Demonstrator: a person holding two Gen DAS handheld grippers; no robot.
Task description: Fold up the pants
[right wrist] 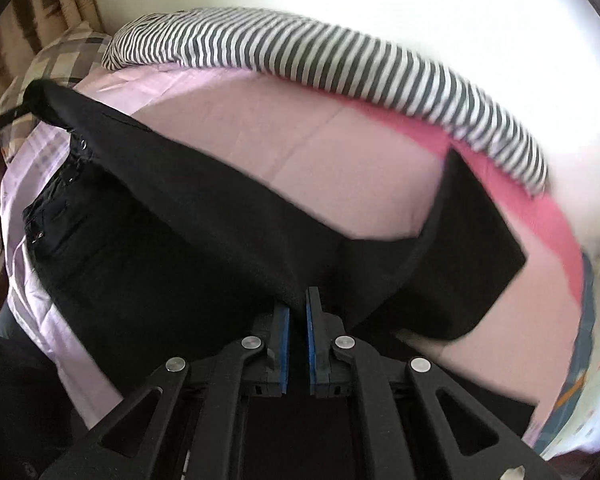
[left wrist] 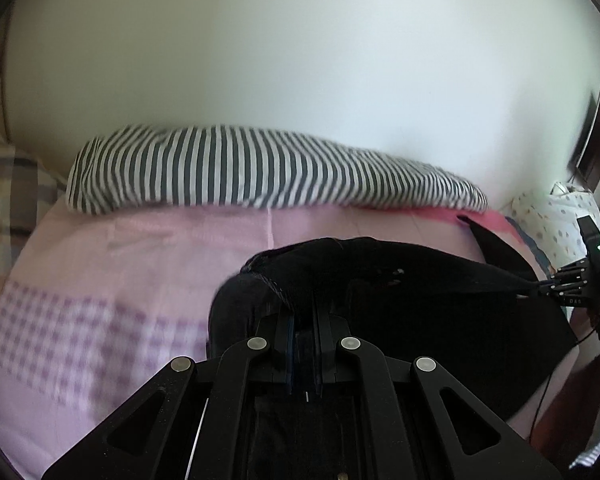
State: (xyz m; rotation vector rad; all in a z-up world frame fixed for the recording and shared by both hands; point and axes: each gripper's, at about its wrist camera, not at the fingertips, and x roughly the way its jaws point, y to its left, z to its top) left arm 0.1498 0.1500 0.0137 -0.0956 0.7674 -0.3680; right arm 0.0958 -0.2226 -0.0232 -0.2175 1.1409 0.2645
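A fold is judged to be mid-way: the black fabric pants (right wrist: 188, 216) are pinched at the waistband by the left hand-held gripper (left wrist: 304, 312) and at a leg by the right hand-held gripper (right wrist: 298, 304), stretched over the pink bed sheet (right wrist: 300, 140). Next, the held edge should be carried across and laid flat. Beyond, the grey-and-white striped pillow (left wrist: 260, 168) lies against the wall, clear of the fold.

Your pants (right wrist: 172, 216) are black, spread across the pink bed sheet (right wrist: 340, 152) and partly lifted off it. The waistband, with its metal button, hangs bunched toward the bed's left edge. One leg is stretched taut in a raised ridge running from the waist to the right. The other leg bends away toward the bed's far right corner, its hem flat on the sheet.
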